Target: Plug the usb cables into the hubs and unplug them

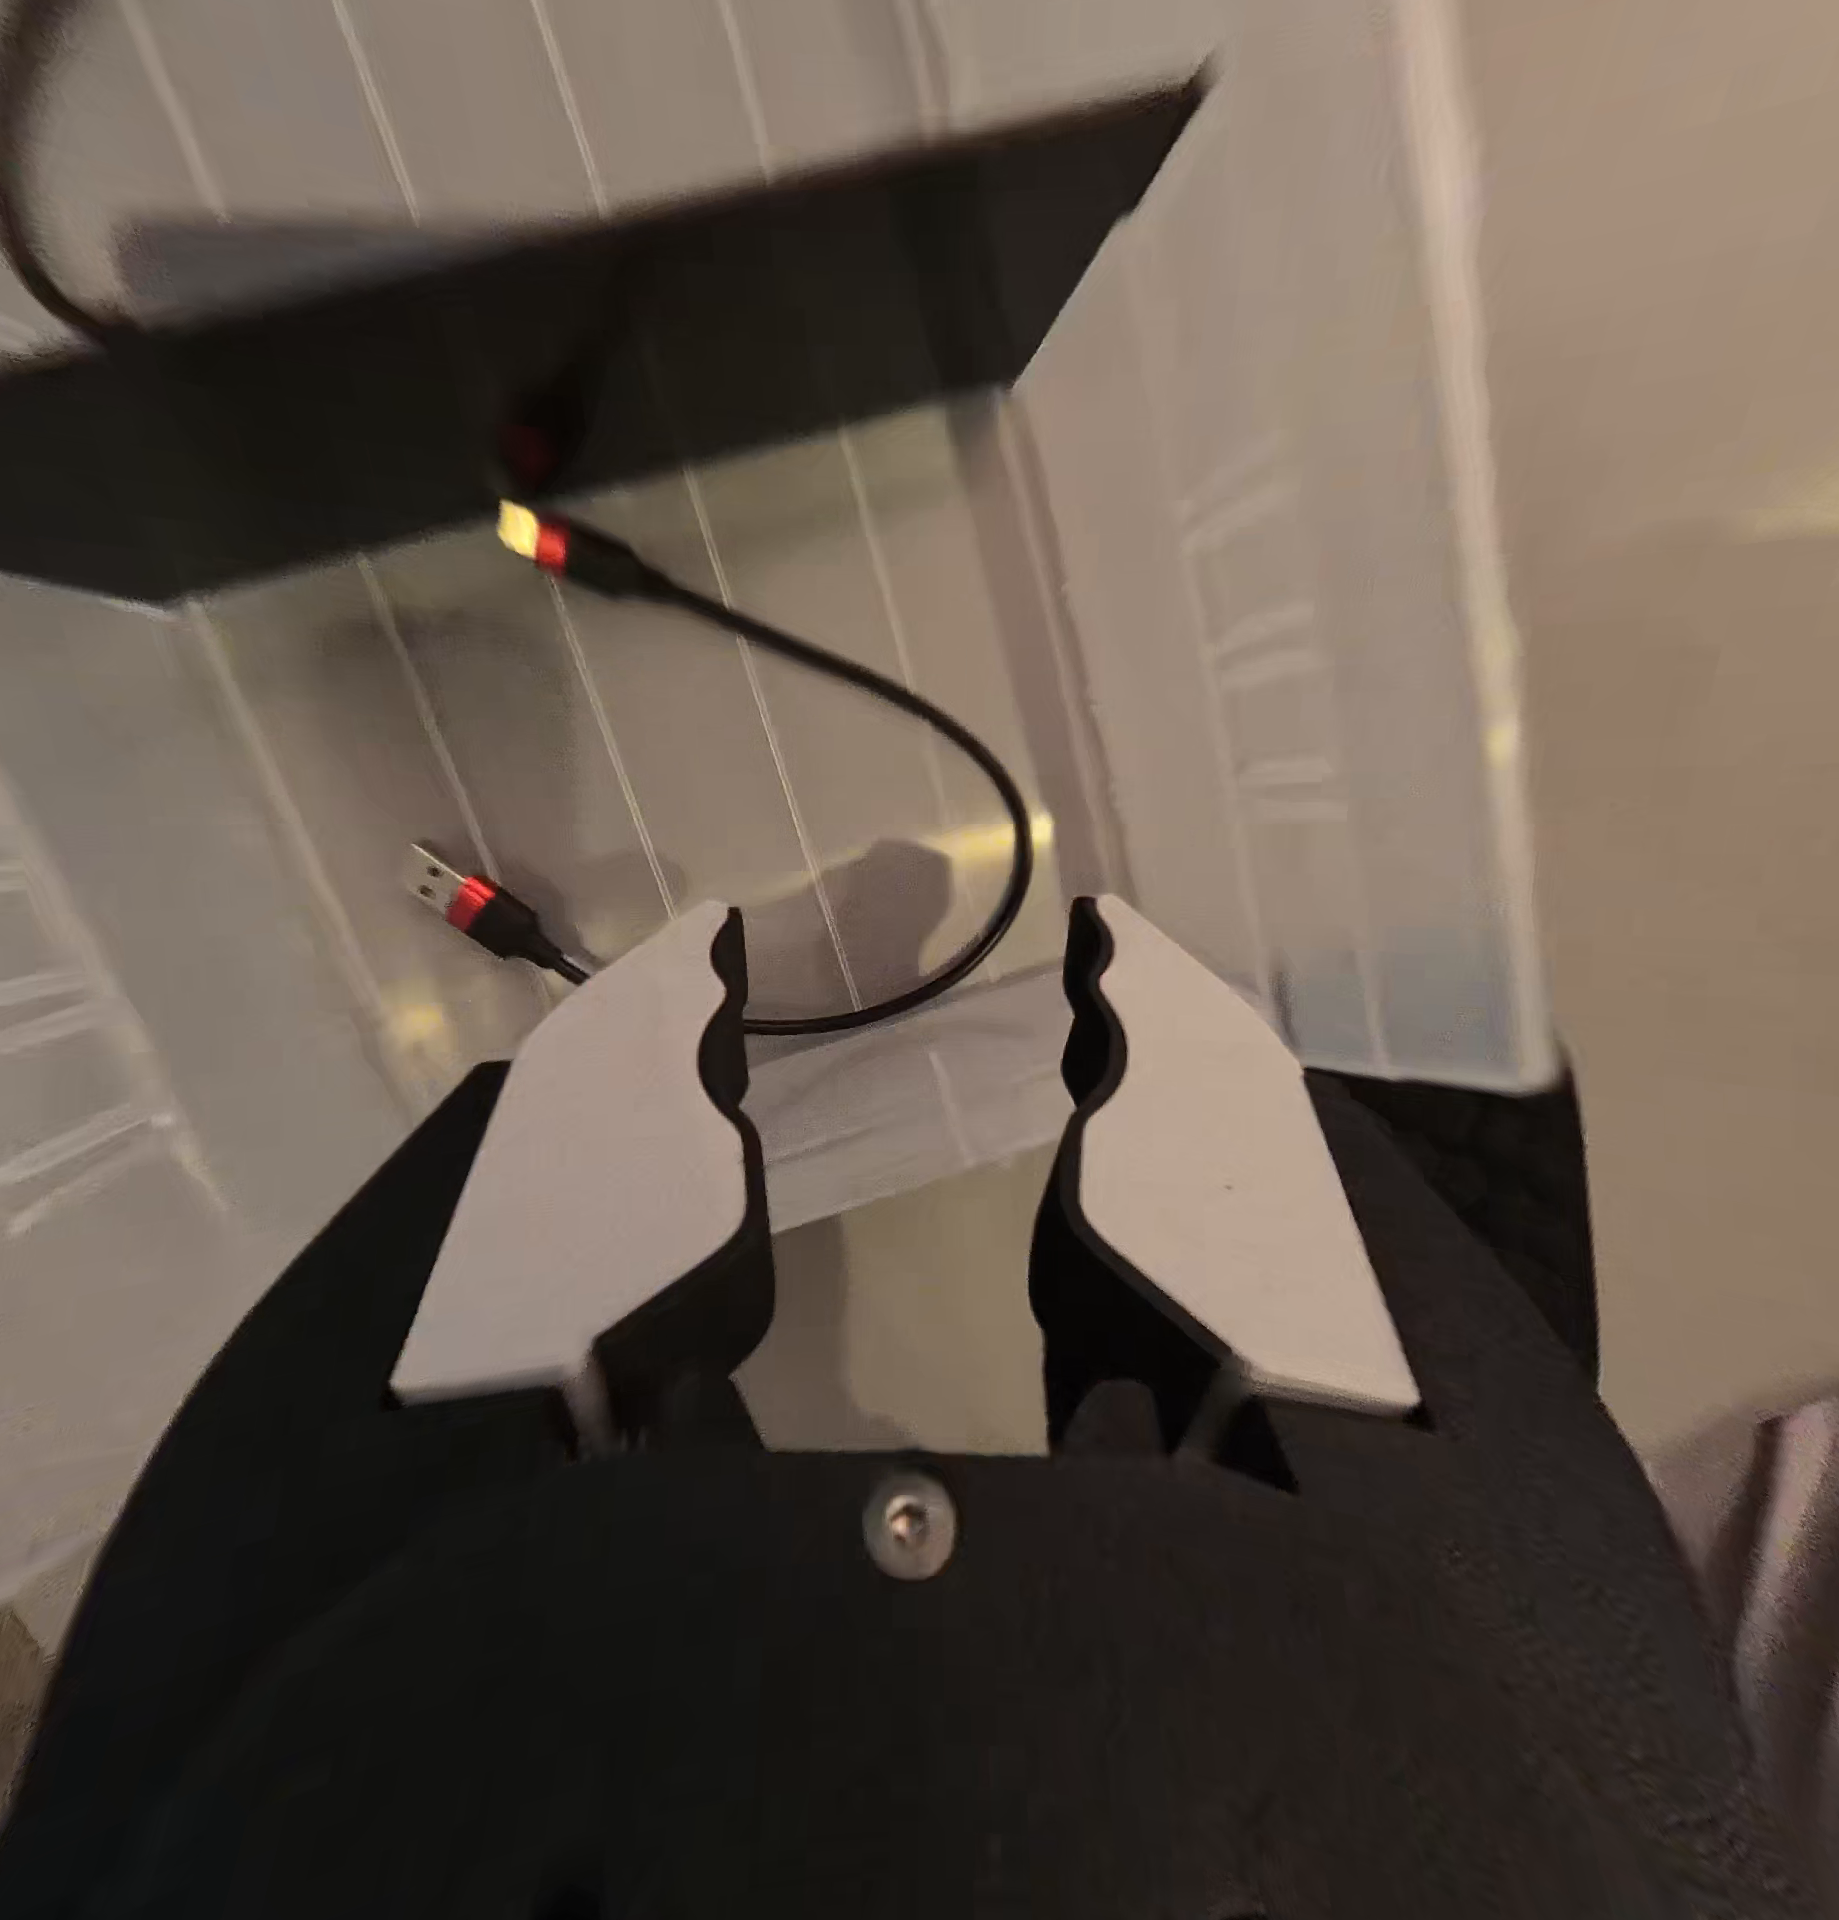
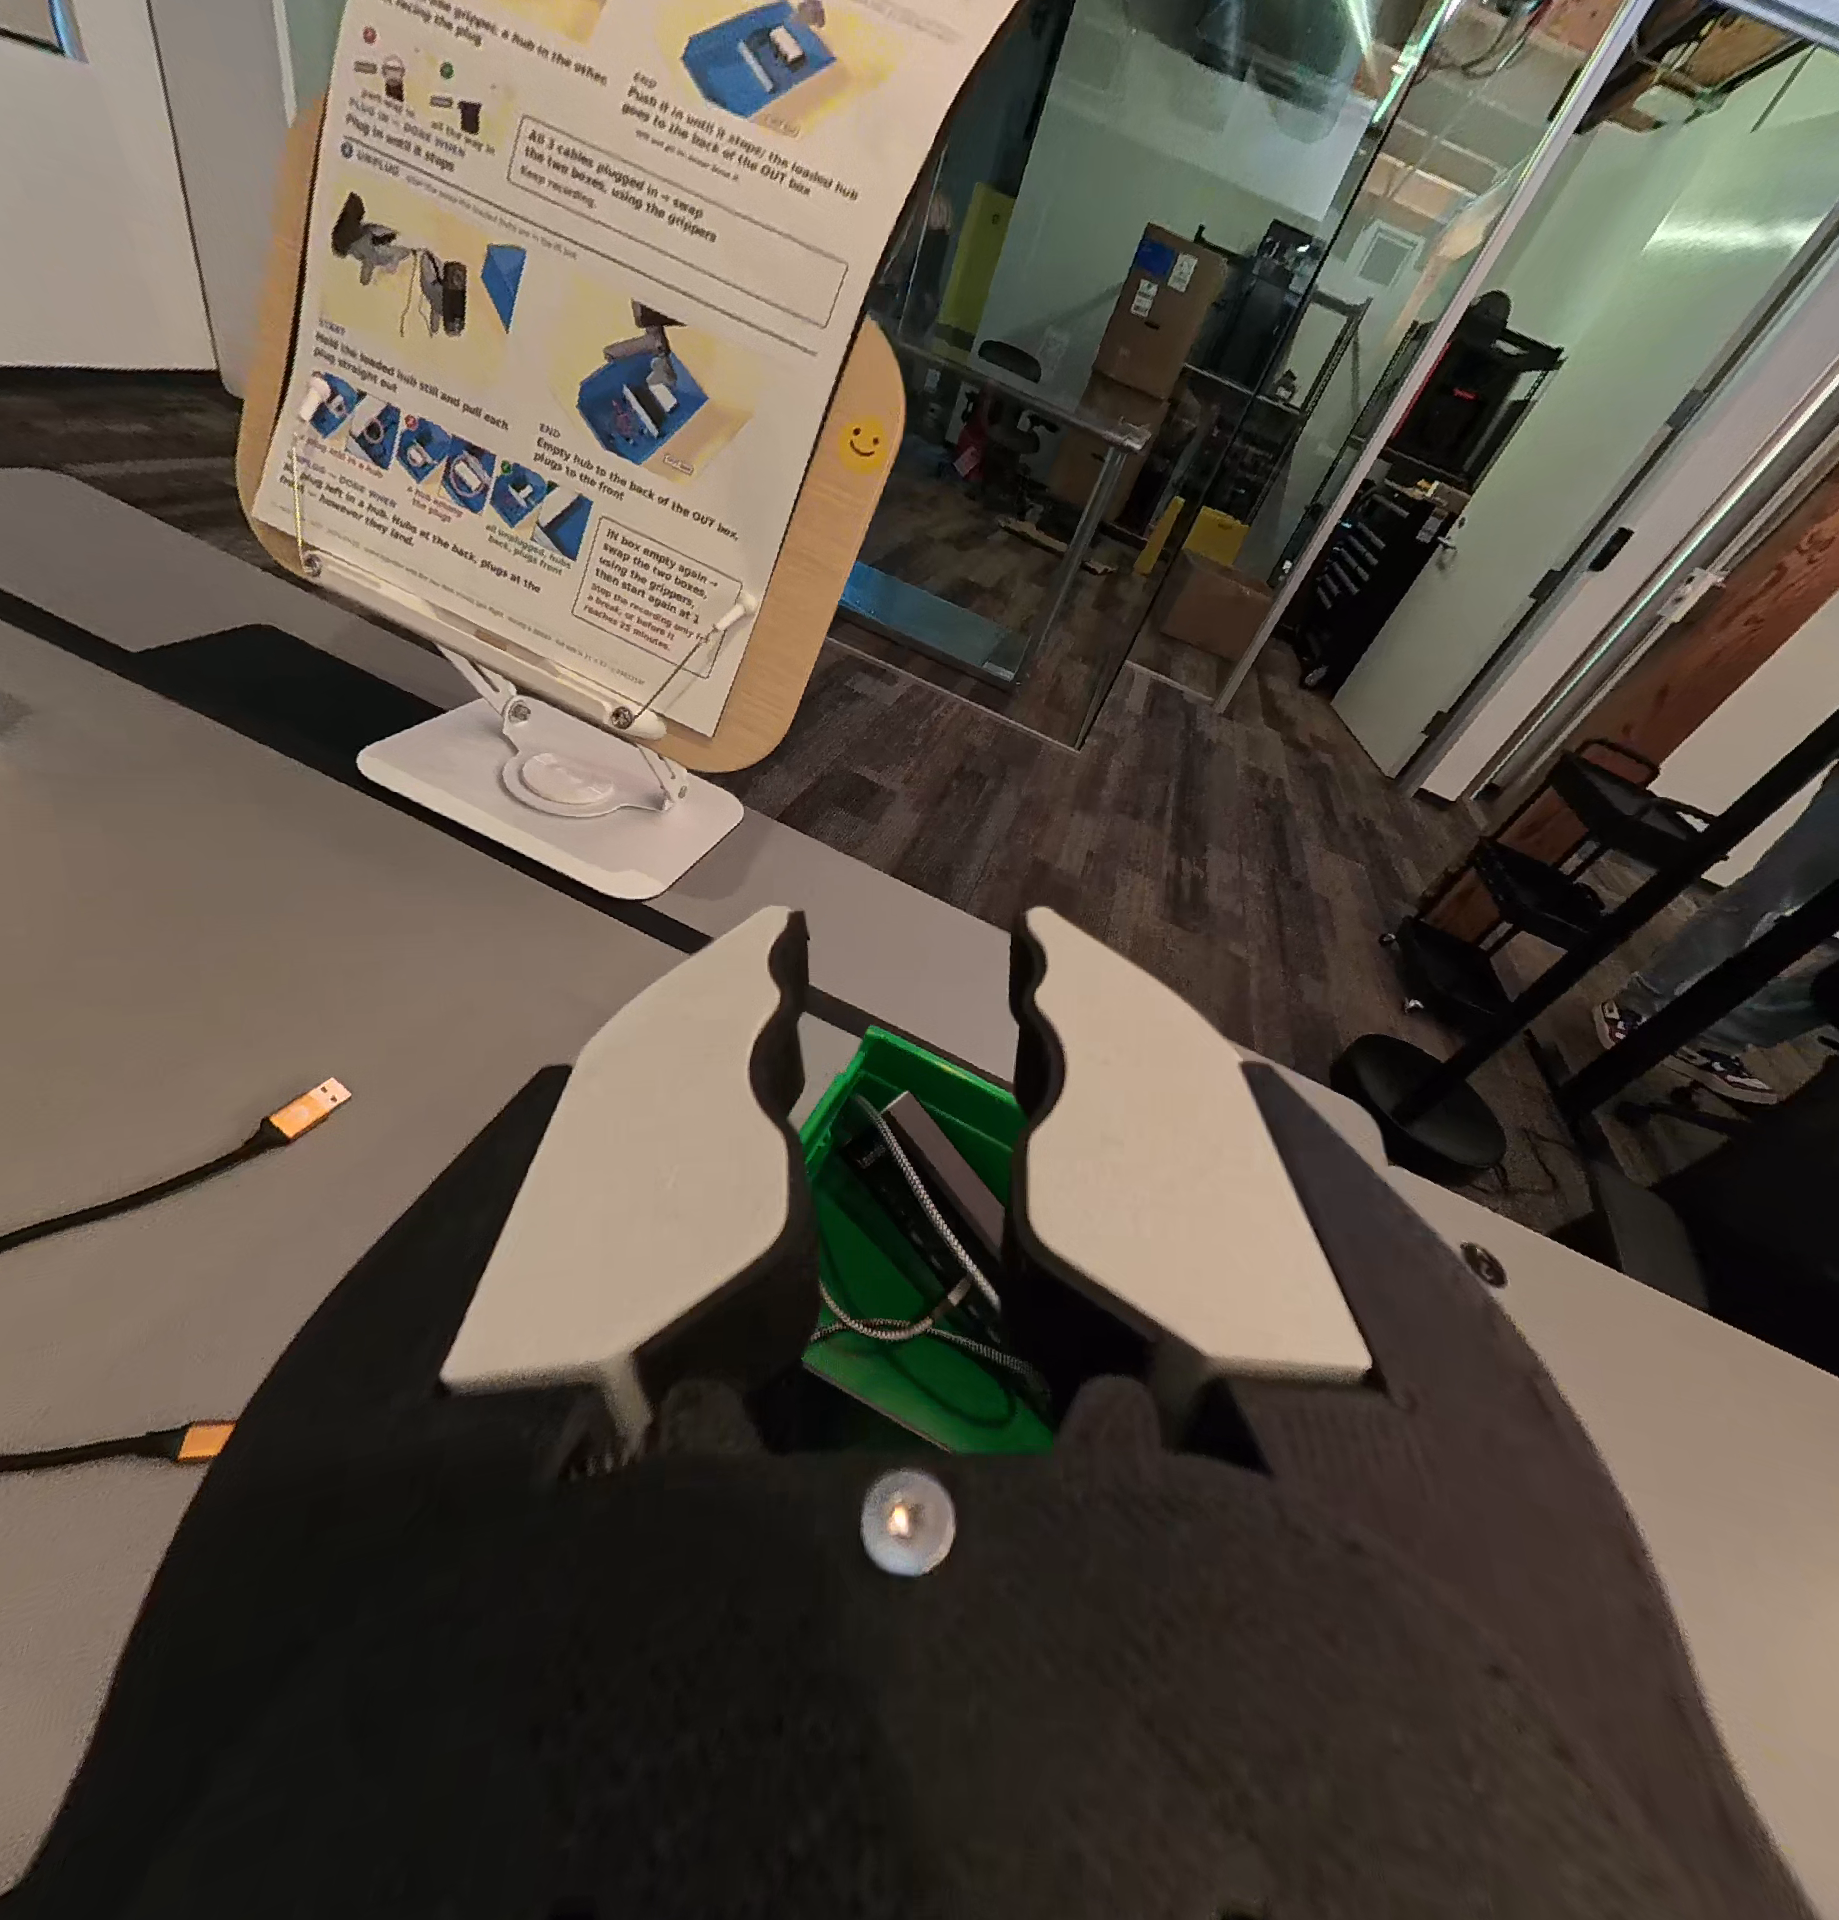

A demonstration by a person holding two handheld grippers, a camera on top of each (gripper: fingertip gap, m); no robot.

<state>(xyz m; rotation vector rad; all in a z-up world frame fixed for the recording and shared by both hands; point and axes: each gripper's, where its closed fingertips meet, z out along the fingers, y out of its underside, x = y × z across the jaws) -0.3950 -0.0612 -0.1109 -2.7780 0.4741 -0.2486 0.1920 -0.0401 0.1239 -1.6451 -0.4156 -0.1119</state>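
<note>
Grey counter (image 2: 167,883) runs under the right tool (image 2: 907,966), with a glass-walled office beyond and an instruction sheet on a stand (image 2: 551,343) ahead and to its left. That tool's jaws stand apart and hold nothing; directly below the gap sits a green box (image 2: 899,1392) with a dark hub (image 2: 946,1164) and a braided cable (image 2: 899,1325) inside, and an orange-tipped usb cable (image 2: 302,1117) lies loose on the counter to its left. The left tool (image 1: 904,914) is also spread and empty, over a pale translucent bin (image 1: 1258,727); ahead of it lies a short red-collared cable (image 1: 977,790), one plug (image 1: 458,899) just left of the left finger, the other plug (image 1: 541,540) farther ahead, just short of a blurred dark slab (image 1: 582,312) that may be a hub. These cables look light and limp, so the cord would flop; the stiff moulded plug body behind the metal tip is likely the sound place to pinch, across its flat faces. The hub seems light and smooth, probably prone to sliding unless held by its long edges
</note>
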